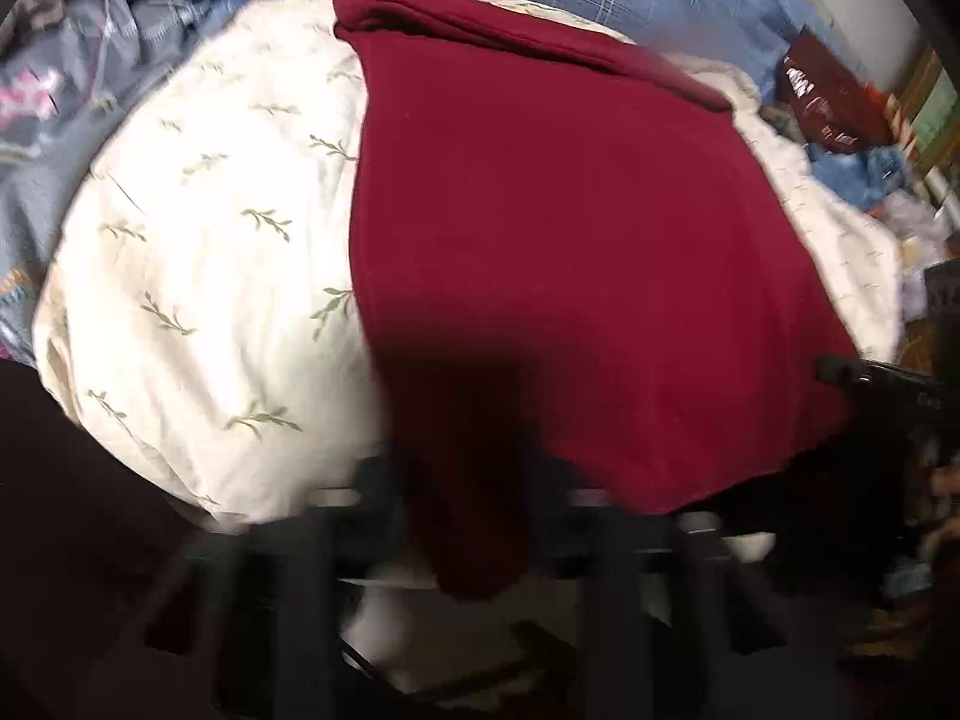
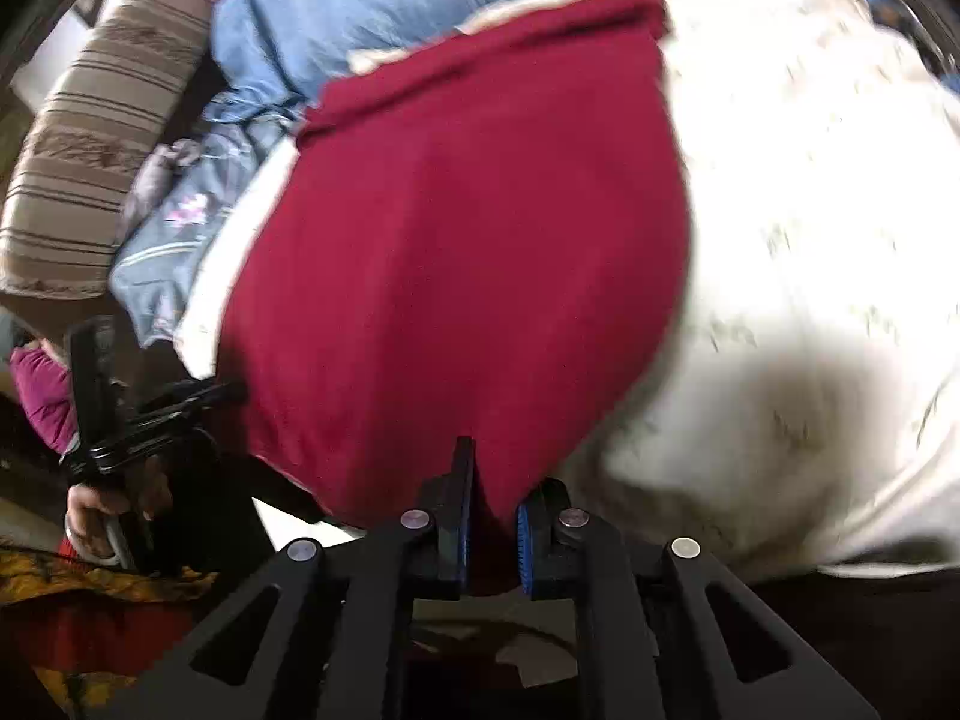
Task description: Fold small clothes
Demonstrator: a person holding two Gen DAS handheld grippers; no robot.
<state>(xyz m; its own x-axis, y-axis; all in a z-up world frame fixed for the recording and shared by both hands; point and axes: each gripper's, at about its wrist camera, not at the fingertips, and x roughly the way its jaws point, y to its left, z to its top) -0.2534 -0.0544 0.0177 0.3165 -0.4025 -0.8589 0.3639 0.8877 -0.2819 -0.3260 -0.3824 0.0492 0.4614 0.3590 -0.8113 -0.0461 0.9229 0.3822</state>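
- Our right claw (image 2: 491, 525) pinches the near edge of the red garment (image 2: 468, 252).
- Our left claw (image 1: 474, 516) is blurred; its fingers bracket that garment's near edge, though we cannot tell whether they grip.
- The garment lies on a cream leaf-print pillow (image 1: 198, 252).

Black right tool (image 2: 491, 531) with silver screws, blue ribbed pads (image 2: 522, 546).

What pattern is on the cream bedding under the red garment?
Small green leafy sprigs on the cream bedding, clearest in the left wrist view.

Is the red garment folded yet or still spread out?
Mostly spread: the red garment lies flat on the cream bedding, only its far edge turned over; both grippers pinch its near edge.
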